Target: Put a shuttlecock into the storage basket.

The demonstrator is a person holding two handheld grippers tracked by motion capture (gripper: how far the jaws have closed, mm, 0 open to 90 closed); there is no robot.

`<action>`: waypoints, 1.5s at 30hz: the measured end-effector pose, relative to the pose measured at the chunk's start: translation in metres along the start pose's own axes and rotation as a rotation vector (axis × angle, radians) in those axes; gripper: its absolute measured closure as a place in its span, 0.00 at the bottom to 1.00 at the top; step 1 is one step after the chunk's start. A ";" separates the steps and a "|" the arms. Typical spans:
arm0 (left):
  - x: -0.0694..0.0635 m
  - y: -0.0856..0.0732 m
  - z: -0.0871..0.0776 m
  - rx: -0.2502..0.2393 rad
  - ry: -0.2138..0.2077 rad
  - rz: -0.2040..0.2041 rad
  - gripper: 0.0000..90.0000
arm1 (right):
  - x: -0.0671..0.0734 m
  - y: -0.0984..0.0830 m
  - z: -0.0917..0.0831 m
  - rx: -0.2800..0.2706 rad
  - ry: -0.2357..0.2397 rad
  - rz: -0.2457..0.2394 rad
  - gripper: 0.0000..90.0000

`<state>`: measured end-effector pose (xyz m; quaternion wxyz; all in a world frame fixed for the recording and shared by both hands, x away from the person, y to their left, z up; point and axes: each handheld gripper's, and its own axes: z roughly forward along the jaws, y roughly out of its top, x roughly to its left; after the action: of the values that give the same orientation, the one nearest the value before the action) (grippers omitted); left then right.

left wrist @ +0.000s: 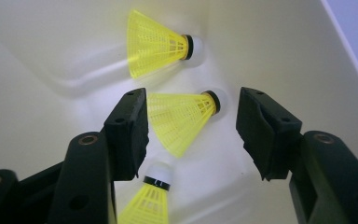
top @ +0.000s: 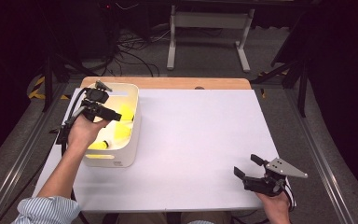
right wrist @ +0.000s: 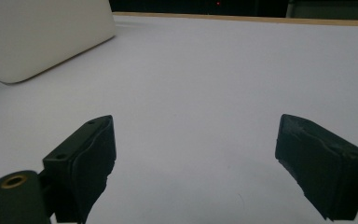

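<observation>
A cream bin [top: 129, 154] stands at the table's left with yellow shuttlecocks inside. My left gripper [top: 114, 115] reaches over its rim, open. In the left gripper view my left gripper [left wrist: 192, 133] has its jaws on either side of one yellow shuttlecock [left wrist: 182, 119] without touching it. Another shuttlecock [left wrist: 156, 44] lies farther off against the bin wall [left wrist: 270, 51], and a third shuttlecock [left wrist: 151, 198] sits close below. My right gripper [top: 247, 167] rests open above the white table [top: 200, 140] at the front right; in its own view my right gripper [right wrist: 196, 165] holds nothing.
The bin's corner [right wrist: 42, 37] shows at the upper left of the right gripper view. The table's wooden far edge [top: 168, 83] borders a floor with cables [top: 130, 51] and a white frame [top: 209, 28].
</observation>
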<state>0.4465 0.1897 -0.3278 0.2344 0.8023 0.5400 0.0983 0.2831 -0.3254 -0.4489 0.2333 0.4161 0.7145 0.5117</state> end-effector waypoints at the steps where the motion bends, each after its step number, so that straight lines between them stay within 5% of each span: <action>1: 0.000 0.000 -0.001 -0.003 0.001 0.002 0.48 | 0.000 0.000 0.000 0.000 0.000 0.000 0.14; 15: -0.004 -0.002 -0.007 -0.013 0.007 0.012 0.38 | 0.000 0.000 0.000 -0.002 -0.005 -0.001 0.14; 45: -0.006 -0.011 -0.018 -0.029 0.032 0.045 0.35 | 0.000 0.001 -0.001 -0.006 -0.006 -0.003 0.14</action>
<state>0.4271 0.1922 -0.3167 0.2352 0.8091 0.5240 0.1241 0.2823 -0.3258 -0.4479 0.2377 0.4159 0.7128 0.5122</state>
